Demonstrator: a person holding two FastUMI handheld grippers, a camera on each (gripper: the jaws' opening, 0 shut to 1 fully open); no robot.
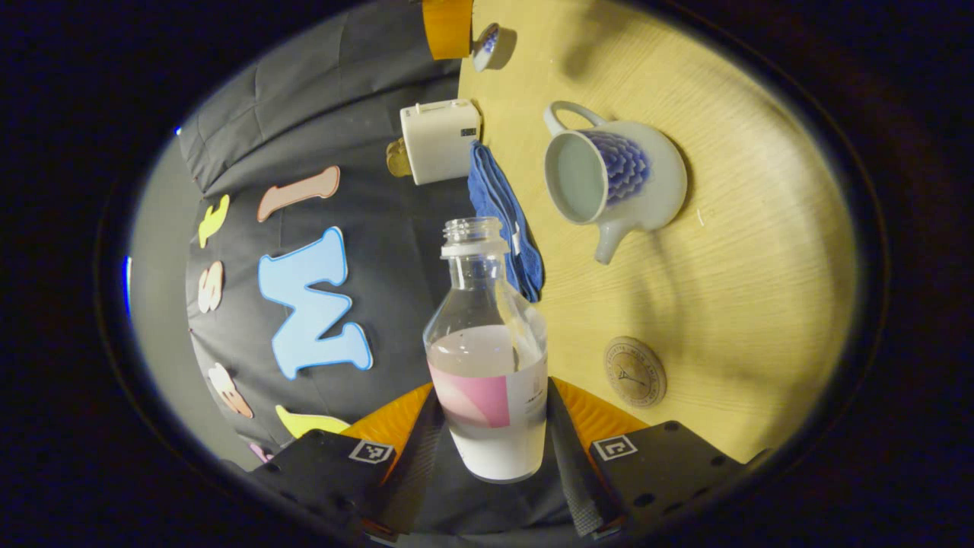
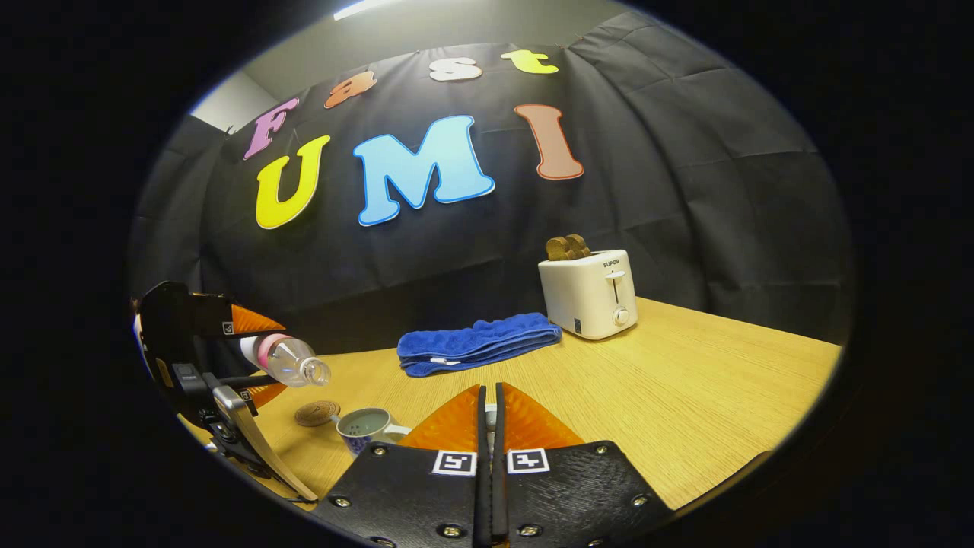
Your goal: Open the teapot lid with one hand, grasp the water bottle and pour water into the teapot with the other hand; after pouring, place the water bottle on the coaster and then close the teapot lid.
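The left gripper (image 1: 491,438) has its fingers clamped on the water bottle (image 1: 487,365), which is tipped on its side above the desk (image 1: 723,251), mouth toward the open teapot (image 1: 609,179). The coaster (image 1: 635,371) lies near. The right gripper (image 2: 489,415) fingers are nearly together; whether they pinch the lid I cannot tell

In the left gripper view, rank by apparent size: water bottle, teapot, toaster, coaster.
1. water bottle, though it is nearest the camera, which inflates it
2. teapot
3. toaster, not much smaller than the teapot, lying farther off
4. coaster
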